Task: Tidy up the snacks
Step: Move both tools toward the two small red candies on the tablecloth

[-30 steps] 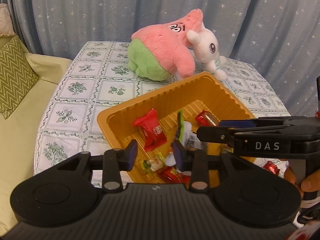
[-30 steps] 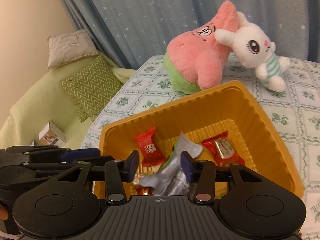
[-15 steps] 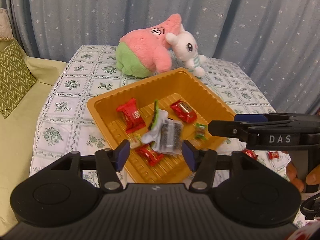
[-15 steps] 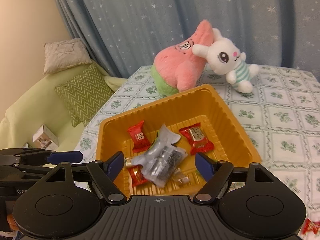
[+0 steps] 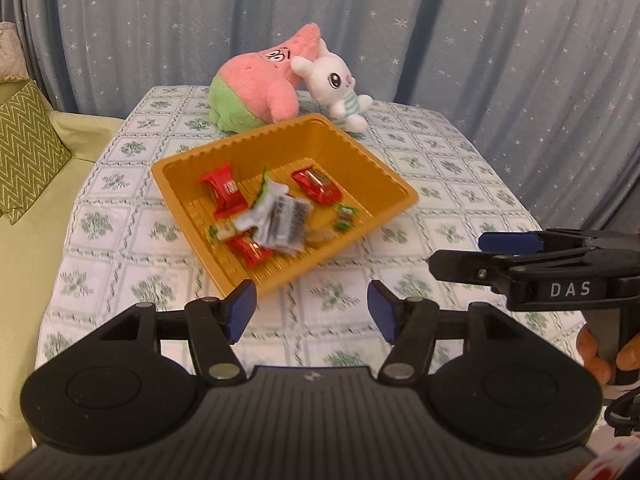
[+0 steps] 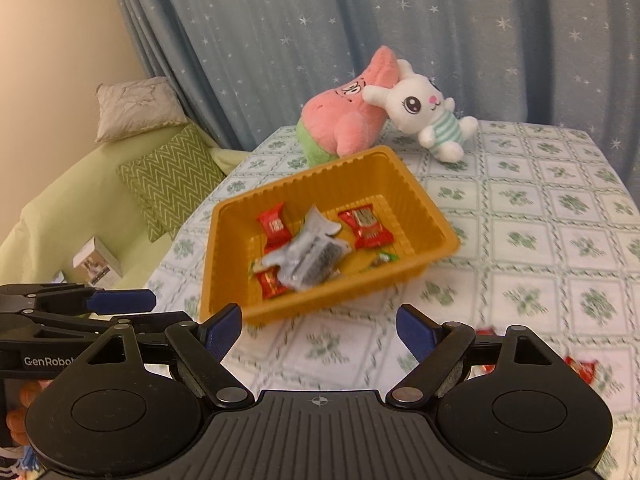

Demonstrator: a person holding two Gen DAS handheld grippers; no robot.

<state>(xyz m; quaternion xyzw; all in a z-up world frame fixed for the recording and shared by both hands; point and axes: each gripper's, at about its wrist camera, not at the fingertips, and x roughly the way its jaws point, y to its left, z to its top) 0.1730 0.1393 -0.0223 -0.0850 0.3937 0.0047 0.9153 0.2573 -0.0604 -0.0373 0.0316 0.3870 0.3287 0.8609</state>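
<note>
Soft, warm indoor light fills both wrist views, even and fairly dim, with no single lamp or window in sight. Shadows are faint — only a soft dark band under the near rim of the ribbed orange plastic tray (image 5: 384, 168), where it meets the green-and-white floral tablecloth (image 5: 440, 184). No harsh glare; the matte black gripper bodies at the bottom show just a dull sheen. Motion blur smears the tablecloth pattern near the lower edges and softens the crinkled silver snack packet (image 6: 308, 258) in the tray. Fisheye distortion bows the pale blue star-print curtain (image 6: 360, 40) and the table edges outward — the frame corners darken to black.
</note>
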